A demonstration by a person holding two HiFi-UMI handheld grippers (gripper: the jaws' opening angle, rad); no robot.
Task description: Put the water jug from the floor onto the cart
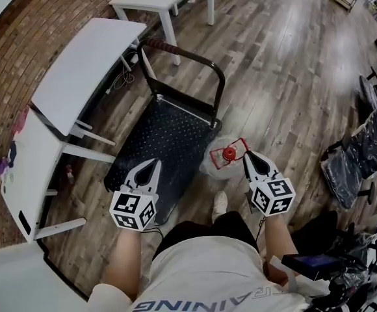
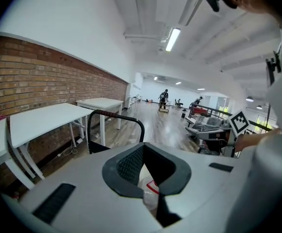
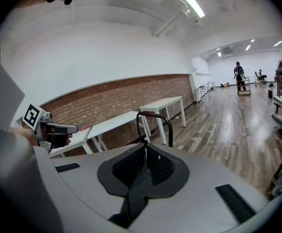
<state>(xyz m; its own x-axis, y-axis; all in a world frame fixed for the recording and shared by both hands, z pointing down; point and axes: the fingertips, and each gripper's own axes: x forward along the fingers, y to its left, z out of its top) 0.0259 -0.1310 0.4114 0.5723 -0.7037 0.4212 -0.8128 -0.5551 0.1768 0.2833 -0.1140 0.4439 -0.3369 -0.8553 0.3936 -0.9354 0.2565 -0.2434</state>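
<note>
Clear plastic jug (image 1: 226, 155), red cap (image 1: 229, 153) up: stands upright on the floor (image 1: 286, 77), just beside the right edge of the cart (image 1: 169, 135), toward its push-bar end.
Cart: black studded deck, bare; push bar (image 1: 183, 56) at the far end; parked next to two white tables (image 1: 88, 60).
Left tongs (image 1: 156, 163): tips together, nothing between them; they hang over the near end of the deck, apart from the jug.
Right tongs (image 1: 246, 155): closed tight, empty; the tips lie just beside the jug's red carry loop (image 1: 237, 147); whether they touch it cannot be told.
Status: not loaded. No grip on the jug, no lift, deck unoccupied.
Outstanding, by judgement: open the tongs, take hold of the jug at the loop or neck, likely with both pairs given its bulk, raise it clear of the deck edge, and set it upright on the deck.
</note>
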